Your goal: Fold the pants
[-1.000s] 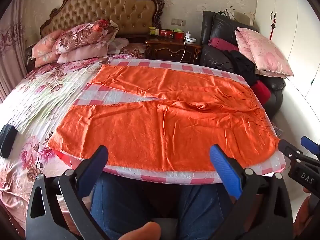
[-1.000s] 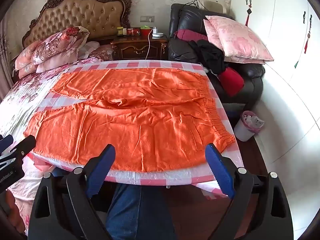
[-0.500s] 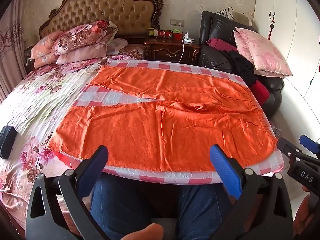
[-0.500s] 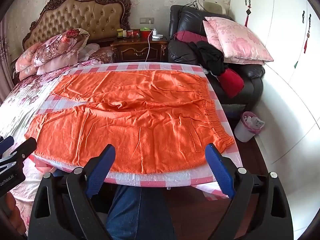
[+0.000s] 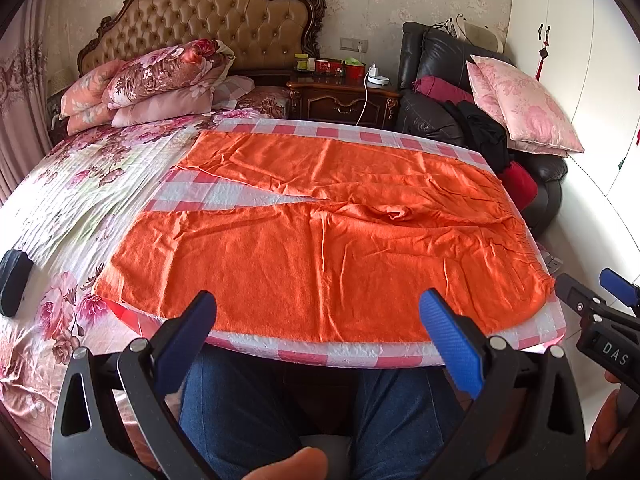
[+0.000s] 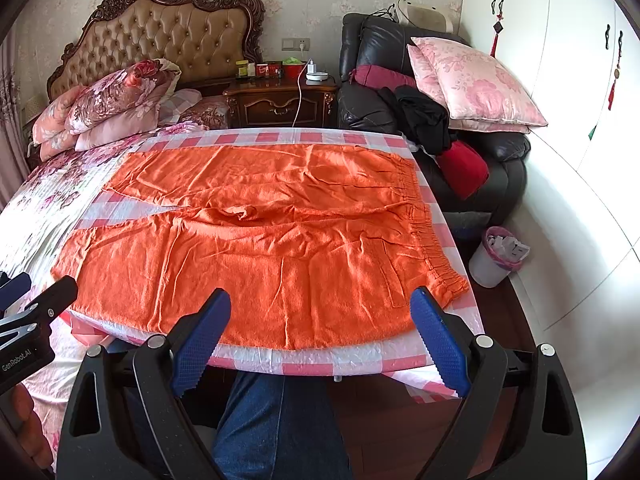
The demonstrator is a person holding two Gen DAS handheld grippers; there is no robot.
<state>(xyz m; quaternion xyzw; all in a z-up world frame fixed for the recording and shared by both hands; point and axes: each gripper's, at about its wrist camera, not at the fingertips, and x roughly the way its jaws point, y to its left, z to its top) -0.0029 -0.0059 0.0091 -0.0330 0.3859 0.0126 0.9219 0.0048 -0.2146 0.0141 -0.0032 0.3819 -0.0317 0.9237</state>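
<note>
Orange pants (image 5: 320, 248) (image 6: 272, 248) lie spread flat on a pink-and-white checked board (image 5: 344, 350) (image 6: 320, 360). The waistband is at the right and both legs run left, split by a gap. My left gripper (image 5: 316, 344) hangs open over the board's near edge, nothing between its blue pads. My right gripper (image 6: 320, 340) is open too, just short of the near hem by the waistband corner (image 6: 448, 280). Each gripper shows at the edge of the other's view. Neither touches the cloth.
The board lies on a floral bed (image 5: 80, 184) with stacked pillows (image 5: 160, 80) at the headboard. A nightstand (image 6: 280, 104), a black armchair (image 6: 400, 120) piled with cushions and clothes, and a small bin (image 6: 496, 256) stand at the right. The person's jeans-clad legs (image 5: 248, 412) are below the board.
</note>
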